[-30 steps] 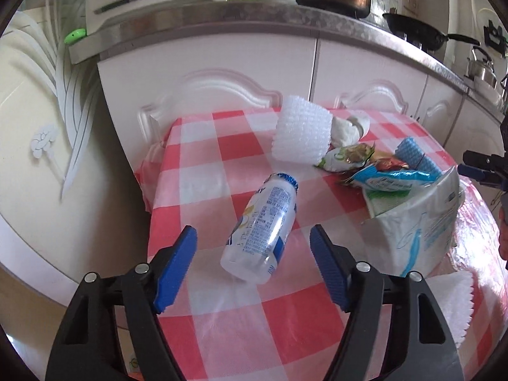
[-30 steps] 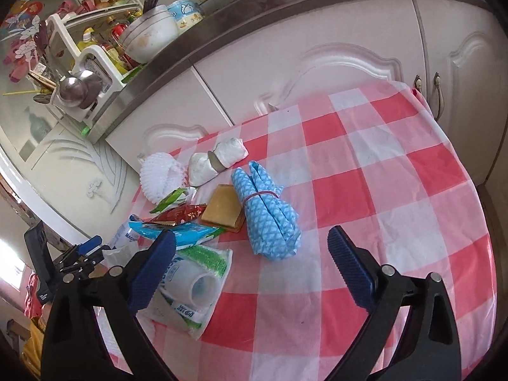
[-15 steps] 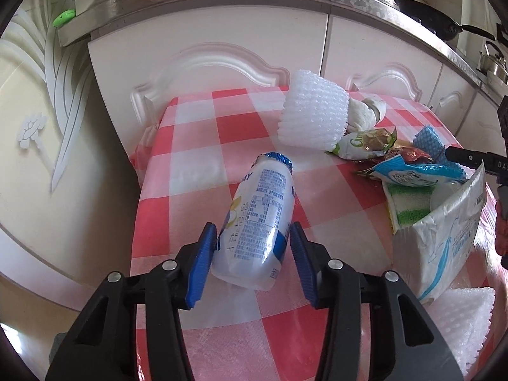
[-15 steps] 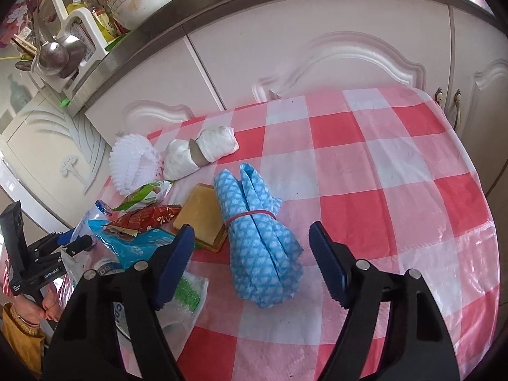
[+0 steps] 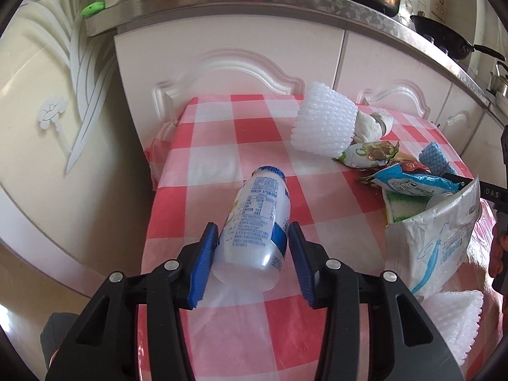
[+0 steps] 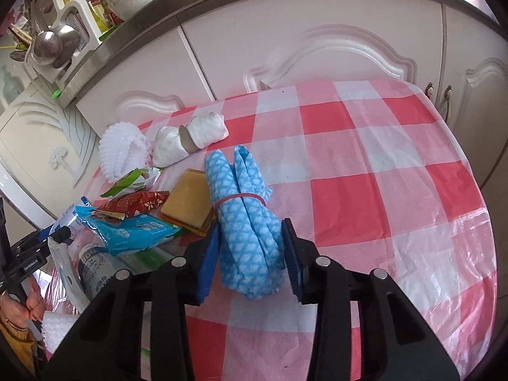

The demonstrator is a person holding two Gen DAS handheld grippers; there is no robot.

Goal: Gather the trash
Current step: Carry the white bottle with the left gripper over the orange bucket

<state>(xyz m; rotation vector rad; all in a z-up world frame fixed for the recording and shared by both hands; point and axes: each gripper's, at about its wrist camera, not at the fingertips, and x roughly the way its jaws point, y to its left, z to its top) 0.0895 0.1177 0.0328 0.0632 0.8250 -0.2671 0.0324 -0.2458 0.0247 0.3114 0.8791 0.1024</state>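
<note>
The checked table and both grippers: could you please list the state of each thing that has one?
Left gripper: jaws just closing, pads against the bottle.
Plastic bottle: lying on its side, capped.
Right gripper: jaws just closing around the cloth bundle.
Blue cloth bundle: folded, tied with a red rubber band, lying flat.
White bag: mouth open, trash inside.
Foam net sleeve: lying on its side.

My left gripper (image 5: 252,258), open wide around the bottle (image 5: 255,227) a second ago, now has its jaws closed in against the bottle's sides. My right gripper (image 6: 249,255) is lower and nearer the blue cloth bundle (image 6: 244,212); its jaws have just been closing and now flank the bundle's near end.
</note>
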